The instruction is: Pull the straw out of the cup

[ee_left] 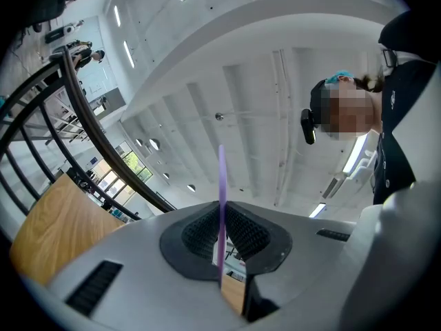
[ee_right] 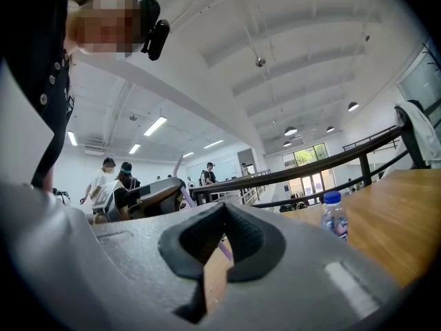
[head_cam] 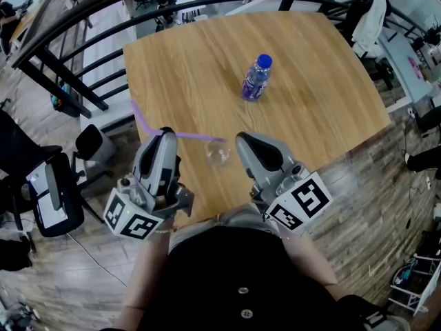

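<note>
Wooden table (head_cam: pixel 310 102): light-grained top, carrying a cup and a bottle; both grippers sit at its near edge.
Cup (head_cam: pixel 218 154): clear, upright, close to the near edge, between the two gripper tips and just beside the right one.
Straw (head_cam: pixel 196 137): purple, lying at a shallow slant. Its right end reaches the cup's far rim; whether the tip is inside the cup cannot be told. From there it runs left through the left gripper, and its free end sticks out beyond the table's left edge.
Left gripper (head_cam: pixel 164 131): jaws clamped on the straw. In the left gripper view (ee_left: pixel 220 219) the purple shaft (ee_left: pixel 222 178) stands pinched between the ribbed black pads (ee_left: pixel 248 232) and rises clear above them.
Right gripper (head_cam: pixel 241 140): jaws together at the tips with nothing between them, as the right gripper view (ee_right: pixel 219 212) shows. Only table wood and a short piece of straw (ee_right: pixel 224 250) show through the slit lower down.
Bottle (head_cam: pixel 256 78): clear plastic, blue cap, purple-blue label, upright near the middle of the table, well apart from the cup. It also shows at the right of the right gripper view (ee_right: pixel 334 216).
Surroundings: black railing (head_cam: pixel 83 19) runs past the table's far and left sides.
</note>
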`<state>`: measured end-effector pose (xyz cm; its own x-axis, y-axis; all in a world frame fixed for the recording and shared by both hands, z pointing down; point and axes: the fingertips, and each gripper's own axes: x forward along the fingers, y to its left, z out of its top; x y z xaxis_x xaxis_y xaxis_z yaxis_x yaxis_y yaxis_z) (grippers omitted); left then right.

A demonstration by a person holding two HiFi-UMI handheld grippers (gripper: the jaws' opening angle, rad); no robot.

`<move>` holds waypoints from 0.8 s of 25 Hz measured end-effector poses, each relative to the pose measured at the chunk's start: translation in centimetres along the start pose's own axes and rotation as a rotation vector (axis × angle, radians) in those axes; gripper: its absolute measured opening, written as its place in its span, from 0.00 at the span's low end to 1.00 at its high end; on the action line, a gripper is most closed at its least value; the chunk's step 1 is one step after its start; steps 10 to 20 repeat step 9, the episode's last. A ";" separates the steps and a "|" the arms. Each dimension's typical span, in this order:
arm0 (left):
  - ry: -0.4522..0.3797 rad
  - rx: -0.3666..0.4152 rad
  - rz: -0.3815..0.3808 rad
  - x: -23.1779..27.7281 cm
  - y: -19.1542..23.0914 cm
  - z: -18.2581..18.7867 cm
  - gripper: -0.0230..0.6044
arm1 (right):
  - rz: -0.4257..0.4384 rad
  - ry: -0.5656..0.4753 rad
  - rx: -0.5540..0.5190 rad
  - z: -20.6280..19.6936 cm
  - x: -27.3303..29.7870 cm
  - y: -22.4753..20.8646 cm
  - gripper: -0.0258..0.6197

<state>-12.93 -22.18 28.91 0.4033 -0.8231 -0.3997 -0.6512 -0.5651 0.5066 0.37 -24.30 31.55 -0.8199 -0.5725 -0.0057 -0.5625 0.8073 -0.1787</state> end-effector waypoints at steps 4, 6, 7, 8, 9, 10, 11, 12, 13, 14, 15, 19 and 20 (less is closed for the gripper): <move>0.000 0.000 -0.002 -0.1 -0.2 -0.1 0.10 | 0.001 0.001 -0.004 -0.1 -0.2 0.1 0.04; -0.001 -0.002 -0.001 -0.2 -0.3 -0.1 0.10 | -0.002 0.001 -0.005 -0.1 -0.4 0.1 0.04; -0.003 -0.004 0.001 -0.2 -0.2 -0.1 0.10 | -0.002 0.000 -0.005 -0.1 -0.4 0.1 0.04; -0.007 -0.005 0.005 -0.3 -0.2 0.0 0.10 | -0.001 0.000 -0.005 -0.1 -0.5 0.1 0.04; -0.010 -0.007 0.010 -0.4 -0.1 0.0 0.10 | 0.000 0.000 -0.005 -0.1 -0.5 0.2 0.04; -0.010 -0.007 0.010 -0.4 -0.1 0.0 0.10 | 0.000 0.000 -0.005 -0.1 -0.5 0.2 0.04; -0.010 -0.007 0.010 -0.4 -0.1 0.0 0.10 | 0.000 0.000 -0.005 -0.1 -0.5 0.2 0.04; -0.010 -0.007 0.010 -0.4 -0.1 0.0 0.10 | 0.000 0.000 -0.005 -0.1 -0.5 0.2 0.04; -0.010 -0.007 0.010 -0.4 -0.1 0.0 0.10 | 0.000 0.000 -0.005 -0.1 -0.5 0.2 0.04; -0.010 -0.007 0.010 -0.4 -0.1 0.0 0.10 | 0.000 0.000 -0.005 -0.1 -0.5 0.2 0.04; -0.010 -0.007 0.010 -0.4 -0.1 0.0 0.10 | 0.000 0.000 -0.005 -0.1 -0.5 0.2 0.04; -0.010 -0.007 0.010 -0.4 -0.1 0.0 0.10 | 0.000 0.000 -0.005 -0.1 -0.5 0.2 0.04; -0.010 -0.007 0.010 -0.4 -0.1 0.0 0.10 | 0.000 0.000 -0.005 -0.1 -0.5 0.2 0.04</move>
